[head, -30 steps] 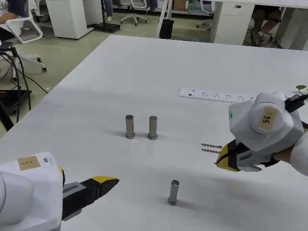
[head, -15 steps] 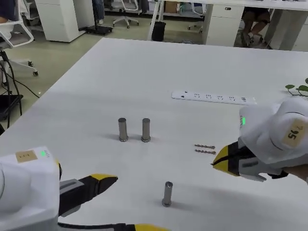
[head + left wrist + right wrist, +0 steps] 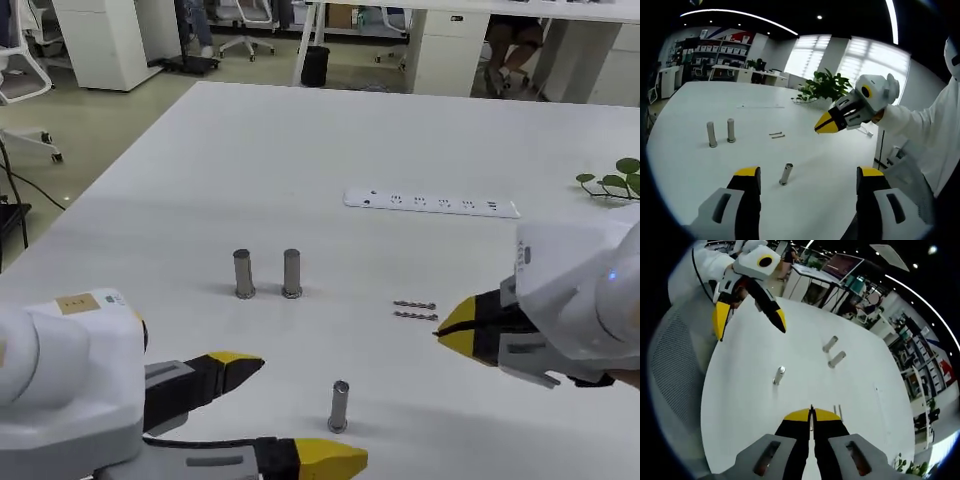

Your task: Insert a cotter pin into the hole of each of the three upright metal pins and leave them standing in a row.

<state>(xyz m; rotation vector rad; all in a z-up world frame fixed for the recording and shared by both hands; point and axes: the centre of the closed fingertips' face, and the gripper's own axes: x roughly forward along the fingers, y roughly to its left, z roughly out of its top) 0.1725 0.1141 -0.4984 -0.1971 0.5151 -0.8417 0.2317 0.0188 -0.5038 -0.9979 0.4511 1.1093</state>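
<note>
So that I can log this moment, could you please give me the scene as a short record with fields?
back metal pins: two, upright, side by side
near metal pin: upright, alone
cotter pins: two, lying loose on the table
left gripper: jaws open, empty
right gripper: jaws shut on a thin sliver, perhaps a third cotter pin
power strip: beyond the pins

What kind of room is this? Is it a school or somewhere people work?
Probably an open office or lab. Office chairs and white cabinets stand behind a big white table, and a power strip lies on it.
</note>
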